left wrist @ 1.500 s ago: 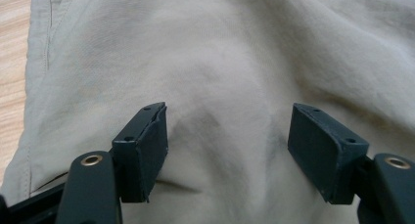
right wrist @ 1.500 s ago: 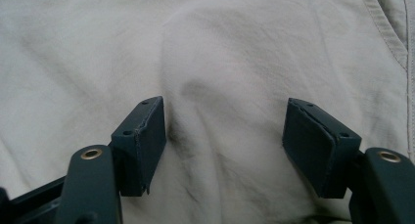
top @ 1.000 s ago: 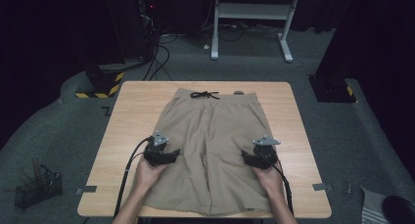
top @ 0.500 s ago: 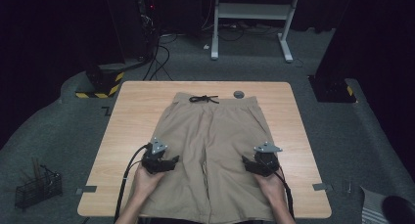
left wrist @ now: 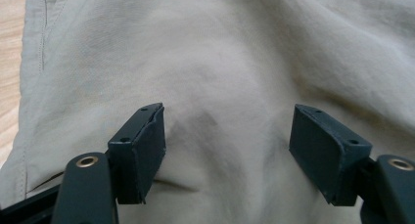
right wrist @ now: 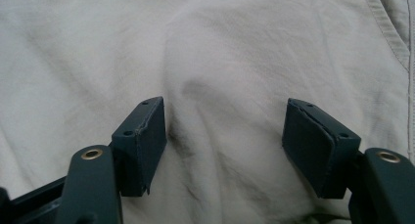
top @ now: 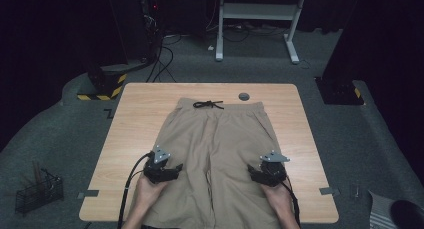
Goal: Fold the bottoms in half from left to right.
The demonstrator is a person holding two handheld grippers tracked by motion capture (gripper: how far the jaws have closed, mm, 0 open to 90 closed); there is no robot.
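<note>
The khaki shorts (top: 218,154) lie flat on the surface (top: 135,119), waistband away from me. My left hand-held gripper (top: 167,170) and right hand-held gripper (top: 260,173) sit wide open on the legs, gripping nothing. I judge the cloth light, limp and crease-prone; I'd pinch a fold near each hem.

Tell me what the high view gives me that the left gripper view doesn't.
High view alone: the whole table, the black drawstring at the waistband, both hands, the right gripper. Left gripper view alone: the left gripper close up, fingers spread wide with a low ridge of cloth between them, unpinched. Both: the beige shorts lying flat.
</note>
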